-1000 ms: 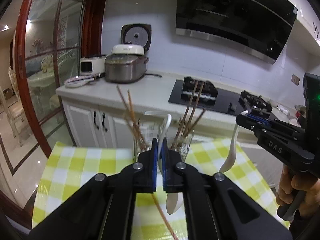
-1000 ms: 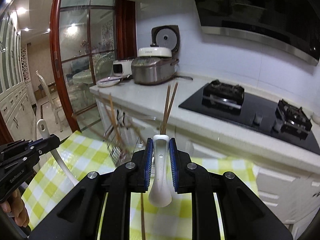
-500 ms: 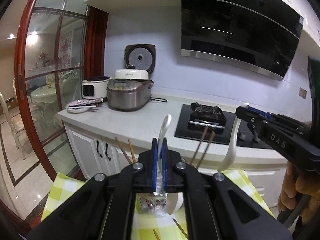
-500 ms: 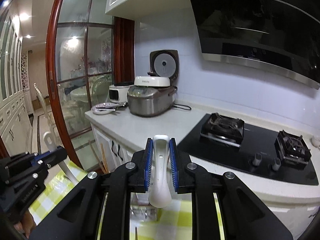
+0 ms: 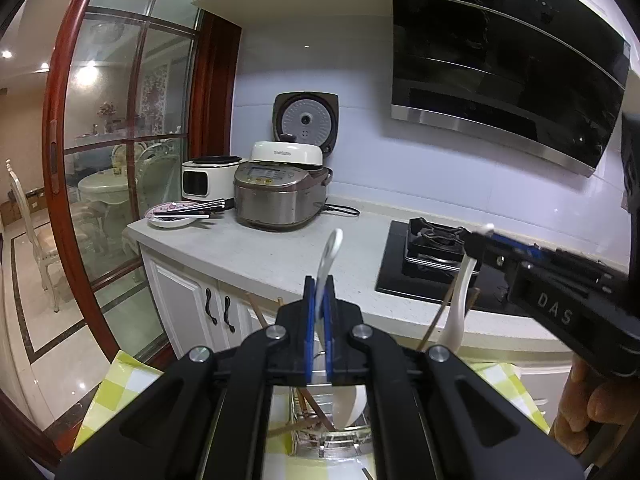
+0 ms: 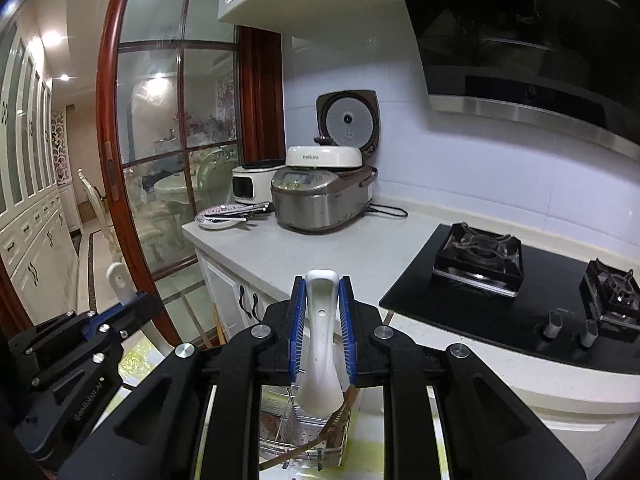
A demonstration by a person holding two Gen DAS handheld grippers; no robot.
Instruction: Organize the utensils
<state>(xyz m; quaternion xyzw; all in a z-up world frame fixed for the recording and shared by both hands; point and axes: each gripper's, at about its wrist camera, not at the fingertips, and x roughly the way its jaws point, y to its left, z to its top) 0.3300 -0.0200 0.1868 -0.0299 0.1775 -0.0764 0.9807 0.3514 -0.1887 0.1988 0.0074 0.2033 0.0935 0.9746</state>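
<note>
My left gripper (image 5: pixel 318 292) is shut on a white ceramic spoon (image 5: pixel 329 258), handle pointing up, bowl hanging low above the wire utensil basket (image 5: pixel 336 436). My right gripper (image 6: pixel 322 292) is shut on a second white ceramic spoon (image 6: pixel 322 344), held above the same wire basket (image 6: pixel 304 436). Brown chopsticks (image 6: pixel 336 420) stand and lean inside the basket. Each gripper shows in the other's view: the right one (image 5: pixel 480 240) with its spoon (image 5: pixel 460 304), the left one (image 6: pixel 132 300) with its spoon handle (image 6: pixel 118 278).
The basket stands on a yellow-checked tablecloth (image 5: pixel 116 388). Behind is a white counter (image 5: pixel 280 248) with a rice cooker (image 5: pixel 280 196), a plate with utensils (image 5: pixel 176 214) and a black gas hob (image 6: pixel 500 280). A range hood (image 5: pixel 500 72) hangs above.
Both grippers have risen and come closer over the basket, still holding their spoons. The basket and chopsticks have dropped to the bottom of both views.
</note>
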